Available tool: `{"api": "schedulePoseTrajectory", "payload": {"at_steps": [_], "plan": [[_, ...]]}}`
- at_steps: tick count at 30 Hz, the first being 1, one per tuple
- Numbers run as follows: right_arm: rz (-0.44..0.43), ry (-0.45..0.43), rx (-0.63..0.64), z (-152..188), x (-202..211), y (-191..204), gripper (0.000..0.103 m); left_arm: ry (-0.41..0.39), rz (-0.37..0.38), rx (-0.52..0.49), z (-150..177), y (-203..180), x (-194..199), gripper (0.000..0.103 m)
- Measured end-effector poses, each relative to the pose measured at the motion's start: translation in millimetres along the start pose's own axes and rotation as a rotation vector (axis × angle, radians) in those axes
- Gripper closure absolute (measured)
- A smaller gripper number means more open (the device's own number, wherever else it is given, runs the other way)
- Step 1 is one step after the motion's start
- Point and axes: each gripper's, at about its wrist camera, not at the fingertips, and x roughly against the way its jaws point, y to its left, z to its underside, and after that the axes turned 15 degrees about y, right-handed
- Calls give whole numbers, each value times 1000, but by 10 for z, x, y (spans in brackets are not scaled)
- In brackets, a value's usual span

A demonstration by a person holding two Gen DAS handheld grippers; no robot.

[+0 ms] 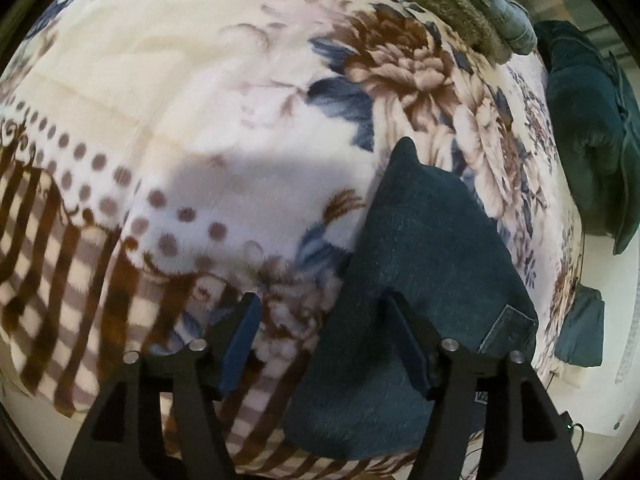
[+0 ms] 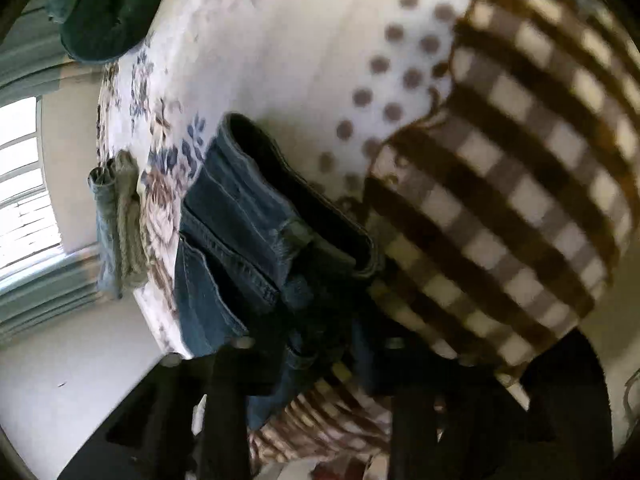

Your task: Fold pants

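Left wrist view: the left gripper [image 1: 320, 344] is seen spread, with nothing pinched; one finger [image 1: 240, 340] is over bare blanket, the other finger [image 1: 408, 344] over denim.
Pants, left view: the dark blue jeans [image 1: 420, 280] are laid on the floral blanket [image 1: 200, 100] near its striped front edge, mostly to the right of the gripper; the long axis is judged to run from that edge up toward the middle of the bed.
Right wrist view: the right gripper [image 2: 320, 360] is blurred and dark; denim lies between its fingers, but whether it is pinched cannot be told.
Waistband: the open waistband [image 2: 296, 216] is seen just ahead of the right gripper, beside the checked border [image 2: 500, 184].
Nearer hand: both are judged close; the right sits at the waist end.
Surface: a soft plush blanket, likely to drag on the cloth.
Room: folded clothes [image 2: 120, 232] at the far edge, a dark green garment [image 1: 588, 128] at a corner, a window [image 2: 24, 184] beyond.
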Motion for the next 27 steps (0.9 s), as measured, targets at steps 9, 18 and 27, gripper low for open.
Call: {"api": "schedulePoseTrajectory", "payload": {"at_steps": [9,18,27], "plan": [[58,86,-36,-31,-98,-276,74,15,-5,-55,-39,-86,1,40],[-218,193,72,91,-322,-527,18,65,289,-84,-23,-29,-170,14],[-310,158,172,10,-543,-322,0,128,317,-122,-140,-78,-598,6]]}}
